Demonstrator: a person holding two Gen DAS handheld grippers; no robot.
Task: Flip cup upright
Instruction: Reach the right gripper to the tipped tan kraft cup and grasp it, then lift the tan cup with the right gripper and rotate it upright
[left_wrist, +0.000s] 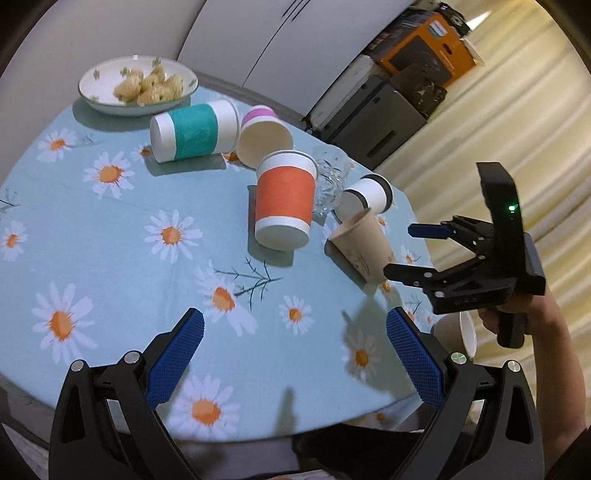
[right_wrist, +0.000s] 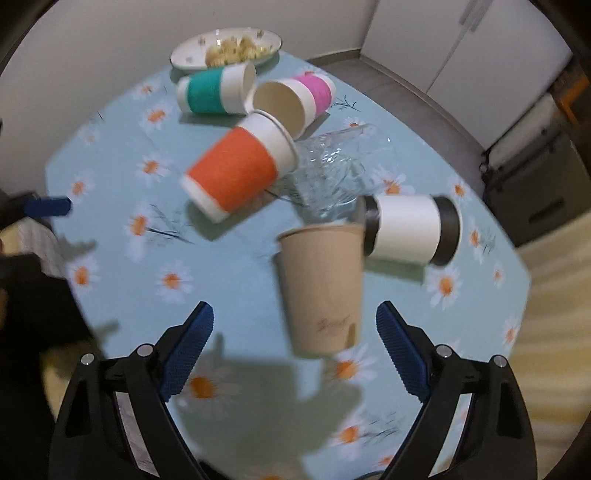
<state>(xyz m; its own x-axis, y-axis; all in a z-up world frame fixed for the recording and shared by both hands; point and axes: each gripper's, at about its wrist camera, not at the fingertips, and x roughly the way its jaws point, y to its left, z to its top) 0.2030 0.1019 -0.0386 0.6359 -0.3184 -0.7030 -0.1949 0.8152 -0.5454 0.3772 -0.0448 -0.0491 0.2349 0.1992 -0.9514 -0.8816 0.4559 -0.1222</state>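
Home dining corner: round table with daisy-print cloth, plate of snacks, paper cups lying about, white cabinet doors, cardboard boxes stacked on the wood-look floor

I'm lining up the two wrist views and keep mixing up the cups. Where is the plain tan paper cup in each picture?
Left wrist view: the tan paper cup lies right of centre, at the tips of the right hand-held gripper.
Right wrist view: the cup sits low in the centre, just ahead of the open fingers.
Shared landmark: the orange-sleeved cup, lying to the left of the tan cup in both views.
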